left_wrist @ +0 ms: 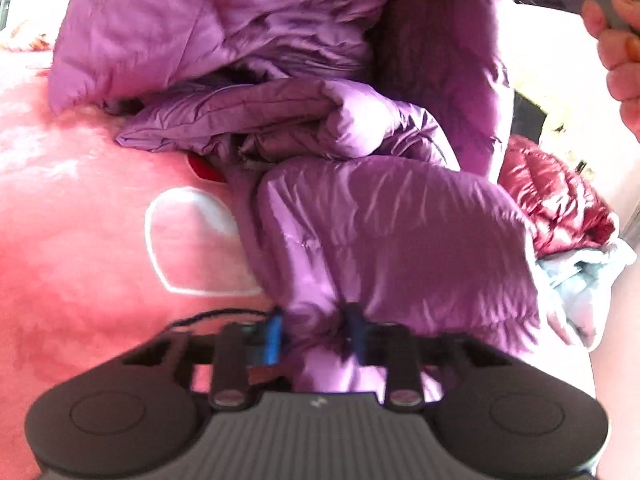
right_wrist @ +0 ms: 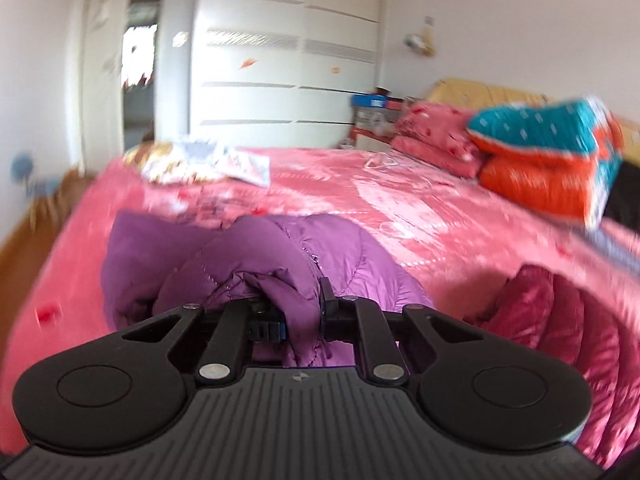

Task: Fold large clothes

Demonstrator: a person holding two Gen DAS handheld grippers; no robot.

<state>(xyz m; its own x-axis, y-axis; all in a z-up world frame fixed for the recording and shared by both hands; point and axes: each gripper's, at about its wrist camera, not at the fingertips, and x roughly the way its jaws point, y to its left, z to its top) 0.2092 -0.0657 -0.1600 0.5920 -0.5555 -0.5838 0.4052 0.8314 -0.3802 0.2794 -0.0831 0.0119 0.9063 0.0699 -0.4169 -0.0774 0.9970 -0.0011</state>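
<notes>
A purple puffer jacket (left_wrist: 248,40) lies bunched on a pink bedspread (left_wrist: 72,208). My left gripper (left_wrist: 316,332) is shut on a puffy fold of the jacket's near edge, which bulges up between the blue-tipped fingers (left_wrist: 273,338). In the right wrist view the same purple jacket (right_wrist: 288,248) is lifted off the pink bedspread (right_wrist: 420,208), and my right gripper (right_wrist: 302,312) is shut on a pinched fold of it. A hand (left_wrist: 616,36) holding the other gripper's handle shows at the top right of the left wrist view.
A dark red puffer garment (left_wrist: 552,200) and a pale blue one (left_wrist: 580,280) lie to the right of the jacket. The red garment (right_wrist: 560,320) lies at the right. Folded pink, teal and orange quilts (right_wrist: 548,152) are stacked near the headboard. Papers (right_wrist: 208,160) lie at the far bed edge, white wardrobe (right_wrist: 288,48) behind.
</notes>
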